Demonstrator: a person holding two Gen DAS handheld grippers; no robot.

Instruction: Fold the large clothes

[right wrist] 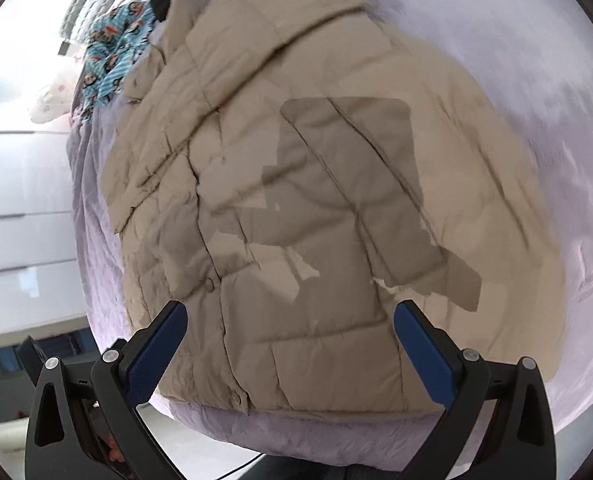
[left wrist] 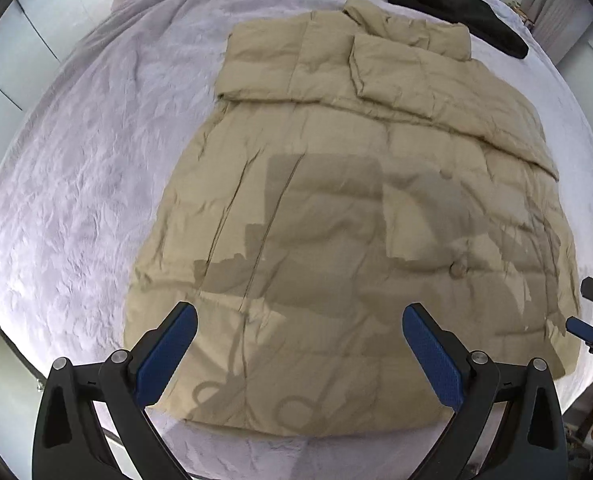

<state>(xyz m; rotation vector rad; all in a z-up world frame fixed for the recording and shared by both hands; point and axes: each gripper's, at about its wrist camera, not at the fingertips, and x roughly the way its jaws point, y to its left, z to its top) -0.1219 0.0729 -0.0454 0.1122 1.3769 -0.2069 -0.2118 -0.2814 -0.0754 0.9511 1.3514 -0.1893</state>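
- Left wrist view: my left gripper (left wrist: 299, 322) hangs with its 2 blue-padded fingers (left wrist: 167, 354) wide apart, nothing between them, above the hem of the beige quilted puffer coat (left wrist: 336, 208) spread flat on the lilac bedspread (left wrist: 76, 184).
- Right wrist view: my right gripper (right wrist: 290, 318) is also spread wide and empty, over the coat's buttoned near edge.
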